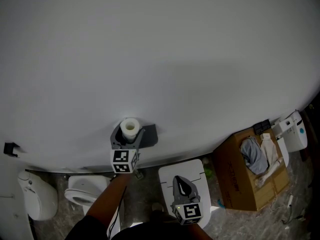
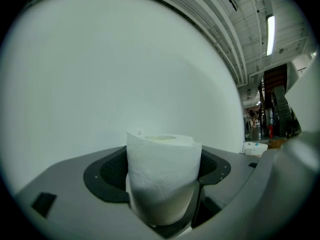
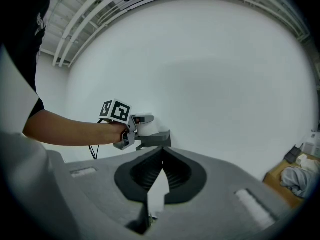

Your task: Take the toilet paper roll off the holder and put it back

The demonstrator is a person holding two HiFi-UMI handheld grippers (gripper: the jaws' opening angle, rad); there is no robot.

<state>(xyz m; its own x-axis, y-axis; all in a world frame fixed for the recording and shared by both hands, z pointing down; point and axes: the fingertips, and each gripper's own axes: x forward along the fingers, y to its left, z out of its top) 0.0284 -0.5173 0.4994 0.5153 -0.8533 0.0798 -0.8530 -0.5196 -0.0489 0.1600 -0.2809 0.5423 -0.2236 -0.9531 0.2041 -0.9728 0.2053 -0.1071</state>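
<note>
A white toilet paper roll point(image 1: 130, 127) stands upright between the jaws of my left gripper point(image 1: 128, 136), close to the white wall. The left gripper view shows the roll point(image 2: 161, 169) filling the gap, with both dark pads point(image 2: 214, 168) pressed against its sides. A grey holder bracket point(image 1: 150, 135) sticks out of the wall just right of the roll. In the right gripper view the holder point(image 3: 157, 139) sits directly under the roll point(image 3: 149, 127). My right gripper point(image 1: 183, 181) hangs lower and to the right, away from the roll, with its jaws shut and nothing in them.
A white toilet point(image 1: 85, 191) and a white tank point(image 1: 37, 196) stand at lower left. Under the right gripper lies a white lid point(image 1: 167, 174). A cardboard box point(image 1: 235, 179) holding cloth sits at the right, with a white device point(image 1: 295, 130) beyond it. A small black fitting point(image 1: 10, 148) is on the wall at far left.
</note>
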